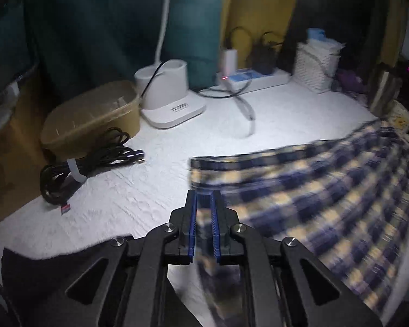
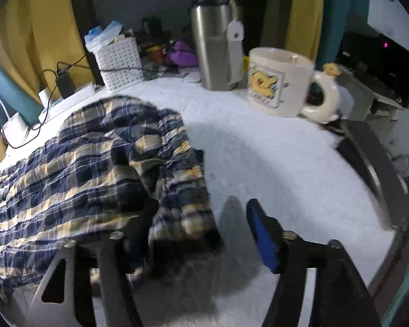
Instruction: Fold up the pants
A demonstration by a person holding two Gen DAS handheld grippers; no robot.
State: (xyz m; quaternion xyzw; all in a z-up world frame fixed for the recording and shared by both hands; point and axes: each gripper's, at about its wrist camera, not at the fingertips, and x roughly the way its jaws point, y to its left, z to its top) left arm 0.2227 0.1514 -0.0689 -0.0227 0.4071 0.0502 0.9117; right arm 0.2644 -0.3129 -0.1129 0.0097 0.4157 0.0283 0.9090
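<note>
The pants (image 1: pixel 300 190) are blue and yellow plaid and lie on a white textured table cover (image 1: pixel 155 174). My left gripper (image 1: pixel 203 199) is shut on the pants' left edge, with cloth pinched between its blue pads. In the right wrist view the pants (image 2: pixel 81 169) spread across the left half, bunched at their right end. My right gripper (image 2: pixel 201 218) is open, its jaws wide apart. Its right blue pad (image 2: pixel 261 234) is bare above the cover; its left finger is hidden under the bunched cloth.
In the left wrist view: a coiled black cable (image 1: pixel 79 166), tan oval box (image 1: pixel 92 117), white lamp base (image 1: pixel 171 95), power strip (image 1: pixel 253 77) and white basket (image 1: pixel 316 65). In the right wrist view: a steel tumbler (image 2: pixel 212 43), cream mug (image 2: pixel 283 81) and laptop (image 2: pixel 379 68).
</note>
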